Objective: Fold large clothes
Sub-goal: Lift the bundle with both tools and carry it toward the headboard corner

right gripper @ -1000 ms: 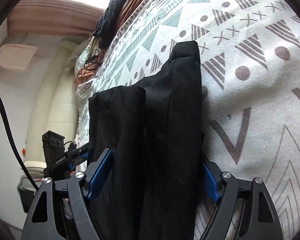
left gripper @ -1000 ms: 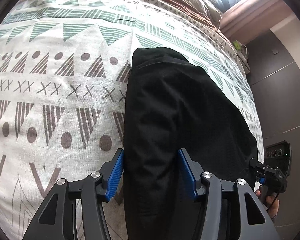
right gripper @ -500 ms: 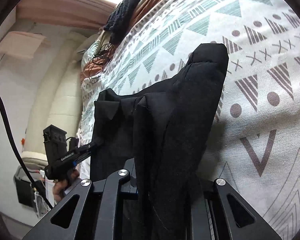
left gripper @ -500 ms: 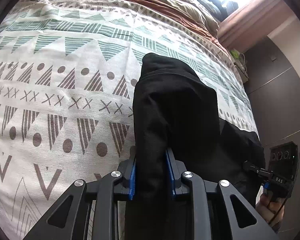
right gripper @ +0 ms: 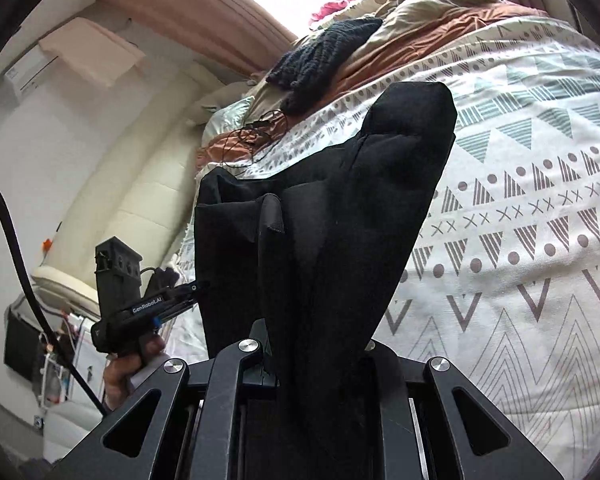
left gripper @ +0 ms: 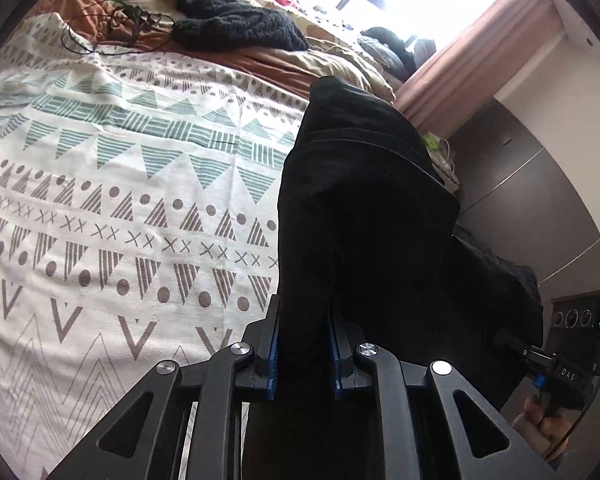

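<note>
A black garment [left gripper: 364,208], folded lengthwise, hangs lifted above the bed; it also shows in the right wrist view [right gripper: 340,220]. My left gripper [left gripper: 302,344] is shut on one end of it, the blue pads pressing the cloth. My right gripper [right gripper: 316,356] is shut on the other end, its fingertips hidden by the fabric. The right gripper shows at the edge of the left wrist view [left gripper: 556,368], and the left gripper shows in the right wrist view [right gripper: 148,304], each pinching the cloth. The garment's far fold points away from me, over the bedspread.
The bed carries a white bedspread with teal and grey geometric patterns [left gripper: 120,200]. A dark knitted item [left gripper: 232,24], a tangled cable [left gripper: 116,28] and brown bedding [left gripper: 268,64] lie at the far end. A dark wardrobe [left gripper: 540,200] stands at the right.
Both grippers went from open around the garment to shut on it, then rose, lifting the garment off the bedspread so that it hangs up between them.
</note>
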`<state>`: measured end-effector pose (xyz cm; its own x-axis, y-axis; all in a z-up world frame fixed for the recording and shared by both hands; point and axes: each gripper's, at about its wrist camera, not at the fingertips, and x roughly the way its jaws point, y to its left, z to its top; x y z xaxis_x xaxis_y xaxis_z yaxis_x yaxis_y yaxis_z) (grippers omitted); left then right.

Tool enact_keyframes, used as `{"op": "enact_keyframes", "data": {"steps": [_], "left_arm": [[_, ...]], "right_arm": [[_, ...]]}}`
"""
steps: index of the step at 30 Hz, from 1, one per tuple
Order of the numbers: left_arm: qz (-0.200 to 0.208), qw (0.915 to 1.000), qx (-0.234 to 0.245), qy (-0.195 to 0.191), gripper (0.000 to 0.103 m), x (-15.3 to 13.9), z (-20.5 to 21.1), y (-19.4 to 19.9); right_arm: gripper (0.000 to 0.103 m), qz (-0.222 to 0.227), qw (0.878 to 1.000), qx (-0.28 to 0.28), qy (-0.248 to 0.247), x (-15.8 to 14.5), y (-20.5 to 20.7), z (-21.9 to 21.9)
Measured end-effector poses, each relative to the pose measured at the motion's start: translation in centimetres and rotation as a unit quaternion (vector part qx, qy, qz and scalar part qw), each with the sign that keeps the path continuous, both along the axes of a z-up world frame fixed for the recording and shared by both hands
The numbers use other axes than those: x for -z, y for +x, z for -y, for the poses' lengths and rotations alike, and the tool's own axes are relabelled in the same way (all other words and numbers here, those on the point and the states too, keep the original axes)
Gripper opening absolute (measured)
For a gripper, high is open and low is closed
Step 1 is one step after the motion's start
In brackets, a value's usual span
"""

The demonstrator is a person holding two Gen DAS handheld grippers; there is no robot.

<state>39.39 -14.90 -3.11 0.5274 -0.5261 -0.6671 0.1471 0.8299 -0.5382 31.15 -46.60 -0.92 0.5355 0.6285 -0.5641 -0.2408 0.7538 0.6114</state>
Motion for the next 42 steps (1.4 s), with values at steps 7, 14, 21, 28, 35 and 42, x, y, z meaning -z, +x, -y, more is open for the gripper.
{"op": "enact_keyframes", "data": {"steps": [7,14,21,28,35,42], "left_arm": [[0.044,0.999,-0.011,-0.004,0.019,-4.0,-2.0,-3.5],[0.078,0.9965,-0.027,-0.013,0.019,-7.2,-5.2,-6.1],[0.108,0.9926,-0.054,-0.012,0.019,-10.0,-9.6,-8.7],[0.128,0.9877,-0.089,-0.011,0.018,-11.8,-15.9,-10.5],[0.162,0.9784,-0.128,-0.005,0.018,-14.1,-23.5,-13.0],[0.18,0.9689,-0.17,0.013,0.018,-16.0,-31.3,-15.4]], "right_arm": [[0.016,0.042,0.999,-0.017,-0.01,-4.3,-3.2,-2.9],[0.016,0.074,0.996,-0.039,-0.019,-7.8,-5.0,-6.4],[0.016,0.096,0.993,-0.07,-0.024,-10.0,-5.4,-11.3],[0.016,0.116,0.987,-0.11,-0.018,-11.7,-5.0,-18.0],[0.016,0.136,0.978,-0.159,-0.01,-13.3,-5.2,-26.9],[0.016,0.155,0.963,-0.219,0.001,-15.0,-5.7,-37.4]]}}
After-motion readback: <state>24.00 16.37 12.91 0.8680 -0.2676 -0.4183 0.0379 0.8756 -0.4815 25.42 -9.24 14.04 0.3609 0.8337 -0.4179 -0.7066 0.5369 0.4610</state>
